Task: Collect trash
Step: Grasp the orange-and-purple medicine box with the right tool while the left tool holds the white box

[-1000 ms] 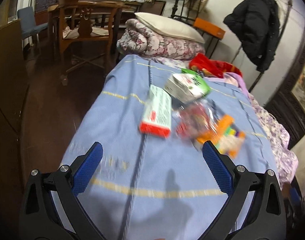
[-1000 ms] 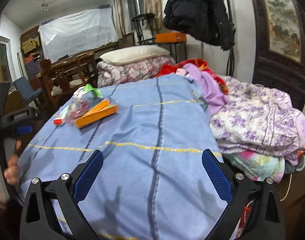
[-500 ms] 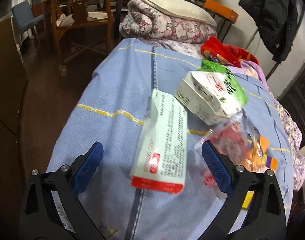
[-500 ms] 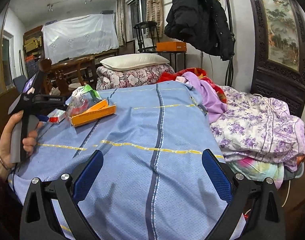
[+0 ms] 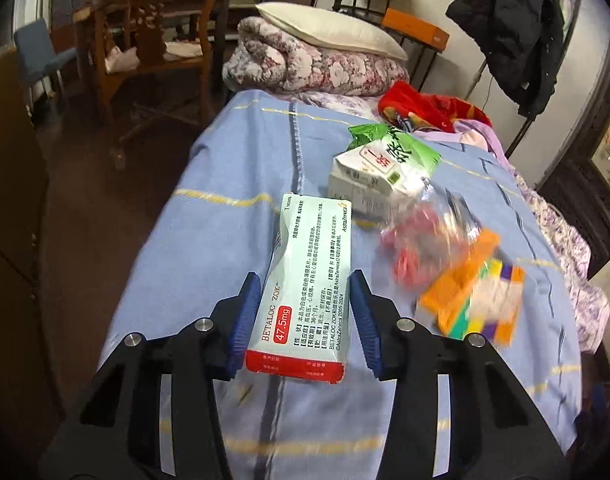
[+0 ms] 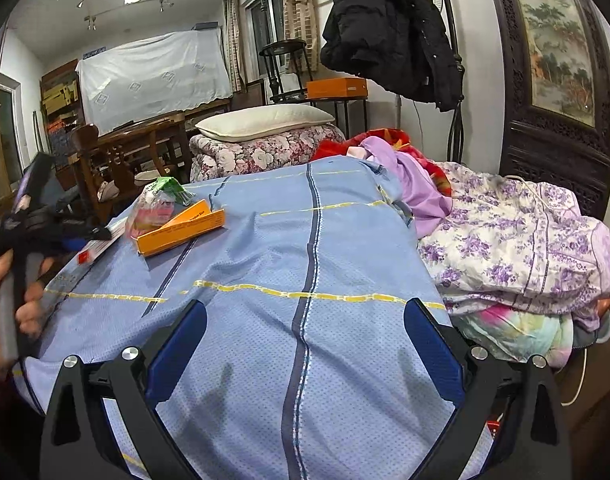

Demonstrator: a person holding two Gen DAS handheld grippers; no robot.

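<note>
Our left gripper (image 5: 305, 316) has closed in around the medicine box (image 5: 307, 280) on the bed (image 5: 209, 216), jaws nearly pinching it, the right gripper (image 6: 305, 344) spread idle; the flattened box may buckle and slip.

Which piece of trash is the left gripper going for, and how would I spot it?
Look at the blue blanket covering the bed. At its near end, between the left gripper pads, lies a flattened medicine box. Unlike the nearby orange box and green-and-white packet, it is white with a red end, printed BETALOC.
</note>
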